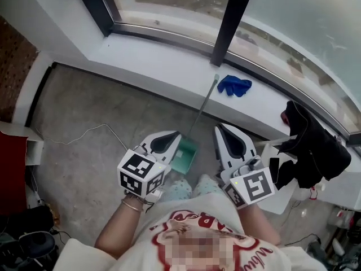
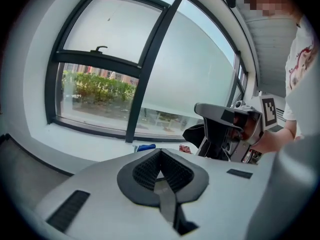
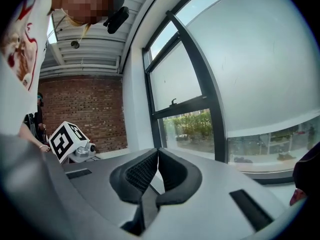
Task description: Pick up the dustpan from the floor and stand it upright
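Note:
The green dustpan rests on the concrete floor between my two grippers, and its long thin handle slants up against the white window sill. My left gripper hovers just left of the pan, its jaws closed with nothing between them. My right gripper is just right of the pan, also shut and empty. In the left gripper view the left gripper's pads meet, and the right gripper shows beyond. In the right gripper view the right gripper's pads touch, and neither gripper view shows the dustpan.
A blue cloth lies on the sill by the handle's top, near the dark window post. A black garment hangs at the right over white furniture. A thin white cable trails across the floor at the left.

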The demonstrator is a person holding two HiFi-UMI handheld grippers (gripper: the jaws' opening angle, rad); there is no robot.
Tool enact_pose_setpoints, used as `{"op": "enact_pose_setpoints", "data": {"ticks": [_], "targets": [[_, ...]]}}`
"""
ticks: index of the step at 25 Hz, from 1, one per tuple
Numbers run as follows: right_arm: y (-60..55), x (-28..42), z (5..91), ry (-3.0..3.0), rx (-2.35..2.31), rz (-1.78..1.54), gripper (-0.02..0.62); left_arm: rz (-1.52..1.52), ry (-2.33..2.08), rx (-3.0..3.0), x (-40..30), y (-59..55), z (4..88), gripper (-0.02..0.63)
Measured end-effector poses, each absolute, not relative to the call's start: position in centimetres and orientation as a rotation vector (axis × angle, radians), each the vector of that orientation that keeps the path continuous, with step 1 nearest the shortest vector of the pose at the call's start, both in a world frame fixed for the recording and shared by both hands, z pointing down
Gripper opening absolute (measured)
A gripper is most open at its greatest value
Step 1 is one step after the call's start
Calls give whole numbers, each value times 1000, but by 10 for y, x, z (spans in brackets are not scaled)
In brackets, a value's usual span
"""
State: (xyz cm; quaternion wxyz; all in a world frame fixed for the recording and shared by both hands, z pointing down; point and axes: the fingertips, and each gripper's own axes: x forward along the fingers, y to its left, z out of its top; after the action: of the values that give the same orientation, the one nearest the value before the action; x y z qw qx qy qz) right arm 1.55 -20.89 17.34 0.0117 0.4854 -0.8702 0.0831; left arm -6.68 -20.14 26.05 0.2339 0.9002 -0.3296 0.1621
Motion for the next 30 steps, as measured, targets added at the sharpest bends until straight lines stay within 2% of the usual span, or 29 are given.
{"op": "enact_pose_setpoints", "data": {"ticks": [11, 30], "targets": [[-245, 21, 232, -2696, 1342, 420, 25, 392, -982, 2344, -56, -224, 305, 3], [-327, 29, 354, -2641, 1263, 469, 25, 355, -1089, 2180, -42, -274, 417, 3]]}}
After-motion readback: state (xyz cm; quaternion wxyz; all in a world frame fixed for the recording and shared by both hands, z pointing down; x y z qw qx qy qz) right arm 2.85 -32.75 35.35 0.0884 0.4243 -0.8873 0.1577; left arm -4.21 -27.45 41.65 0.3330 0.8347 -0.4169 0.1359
